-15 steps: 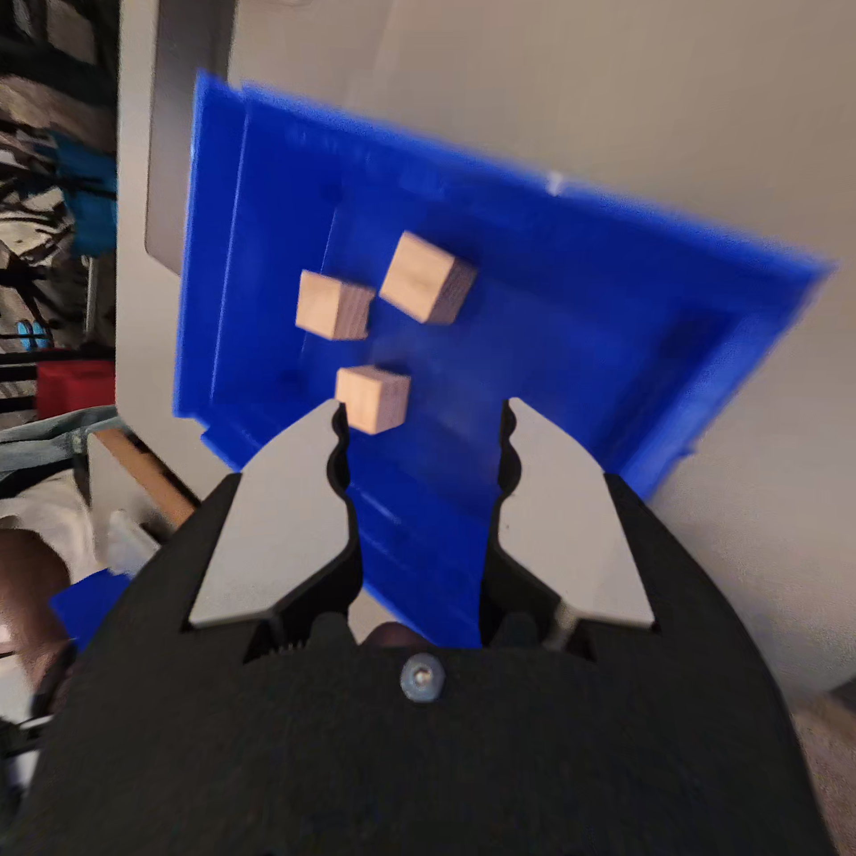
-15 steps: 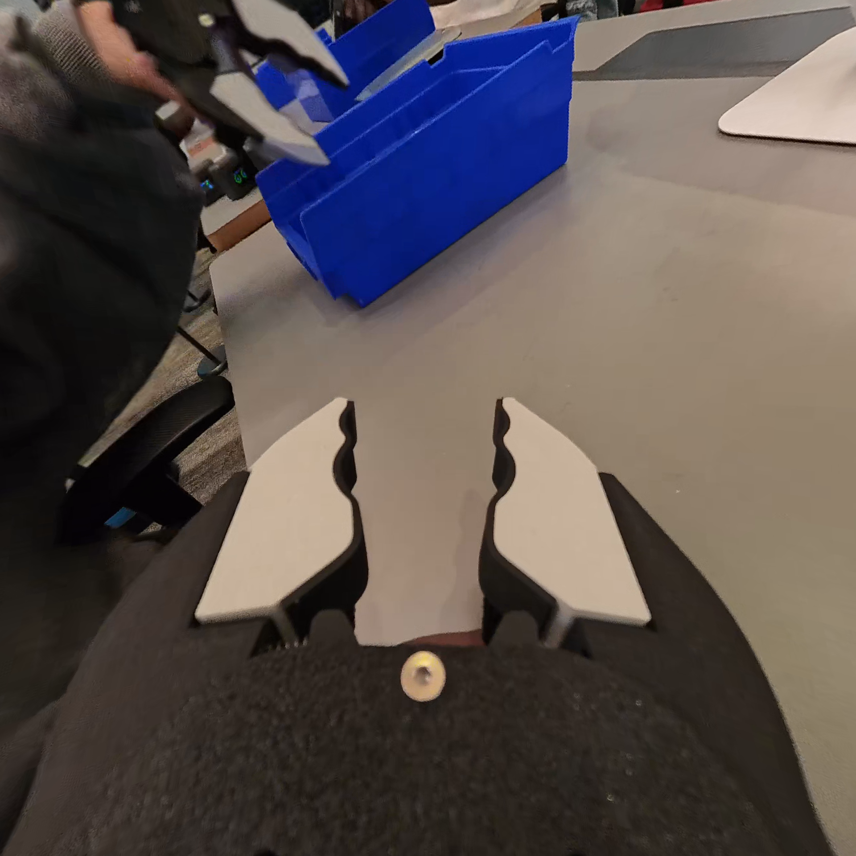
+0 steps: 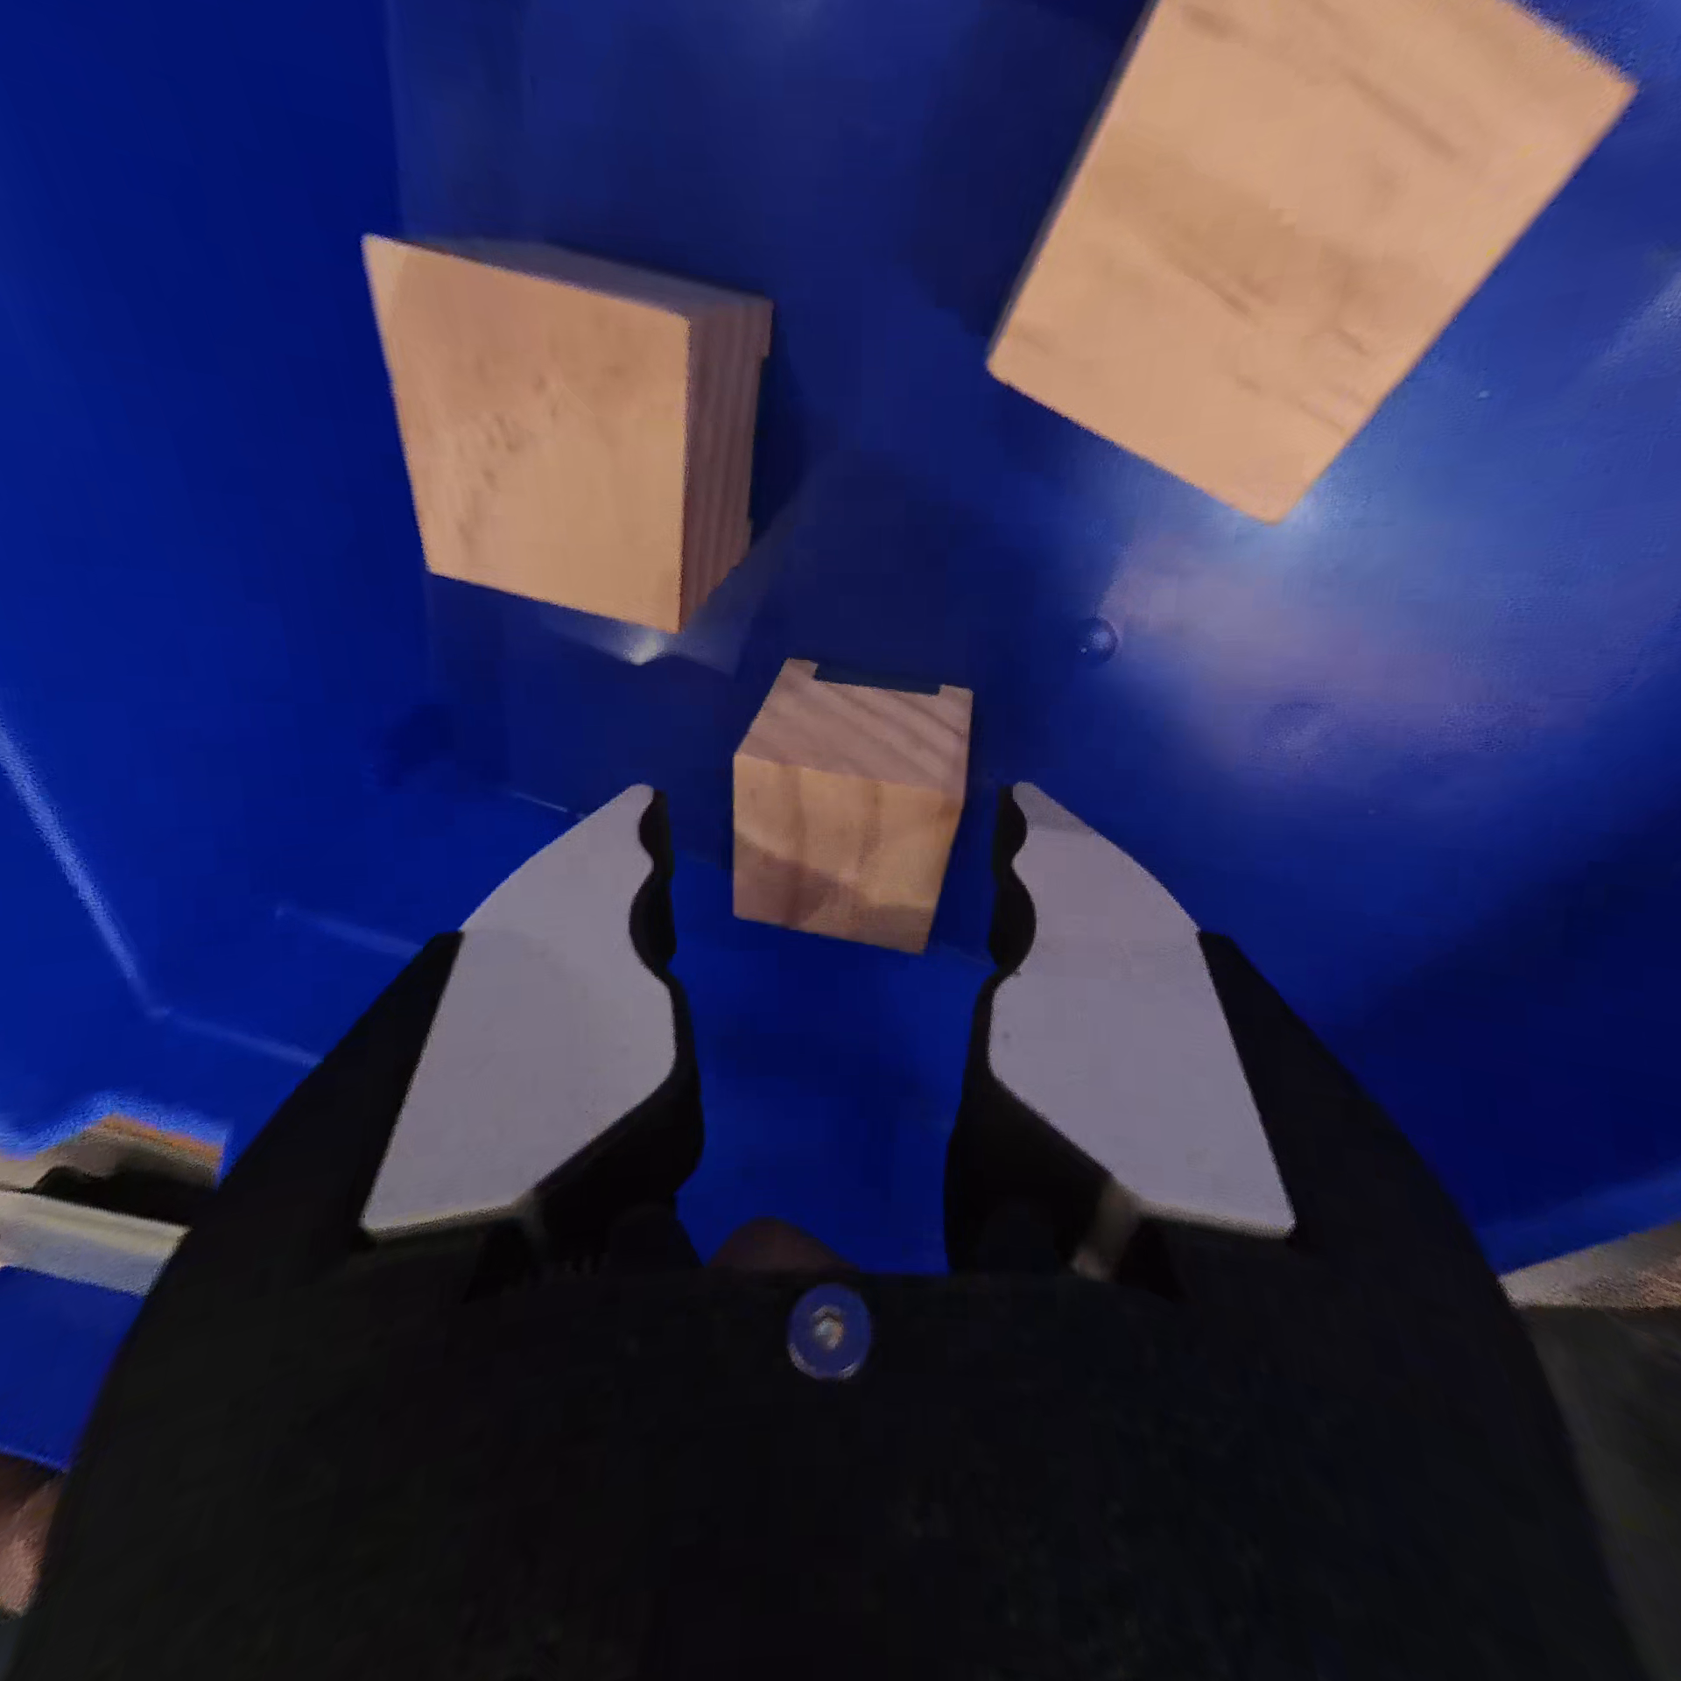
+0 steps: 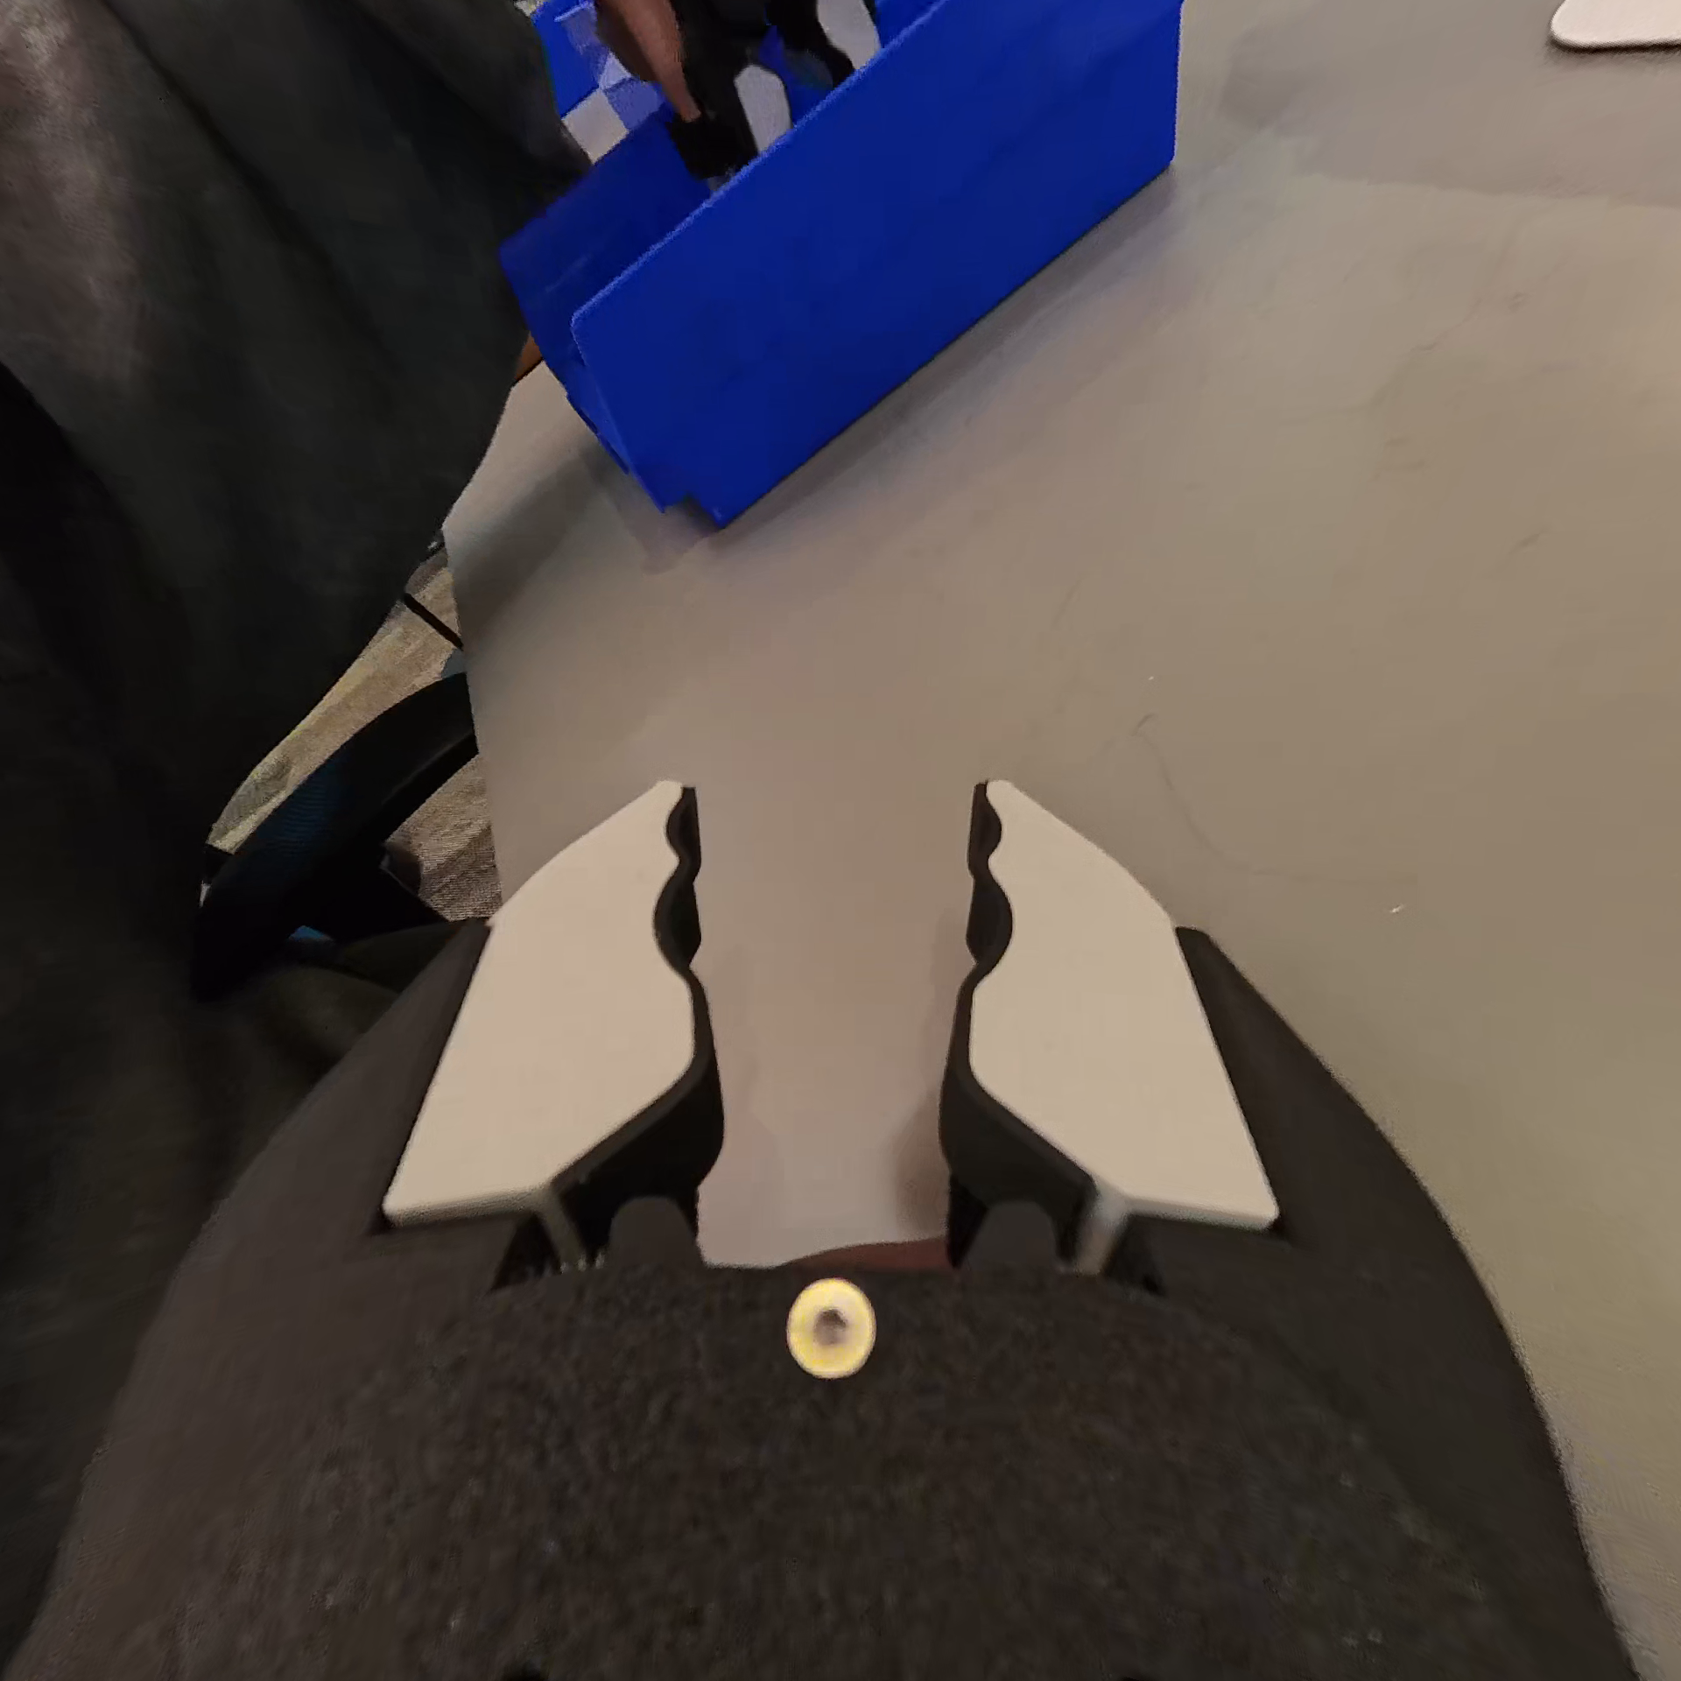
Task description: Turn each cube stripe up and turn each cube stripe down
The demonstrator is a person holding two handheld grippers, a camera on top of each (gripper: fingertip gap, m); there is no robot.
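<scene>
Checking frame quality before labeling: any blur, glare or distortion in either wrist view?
Left wrist view: mild motion blur on the two farther cubes; the near cube between the open left gripper is sharper; soft glare on the blue bin floor; wide-angle stretch at edges. Right wrist view: even light, table and right gripper sharp, the bin's far end blurred.

A blue plastic bin (image 4: pixel 873 300) stands on the grey desk (image 4: pixel 1273 637) near its left edge. A pale flat object (image 4: pixel 1628 23) lies at the desk's far right corner. A black office chair (image 4: pixel 346 819) stands on carpeted floor (image 4: pixel 364 709) beside the desk.
</scene>
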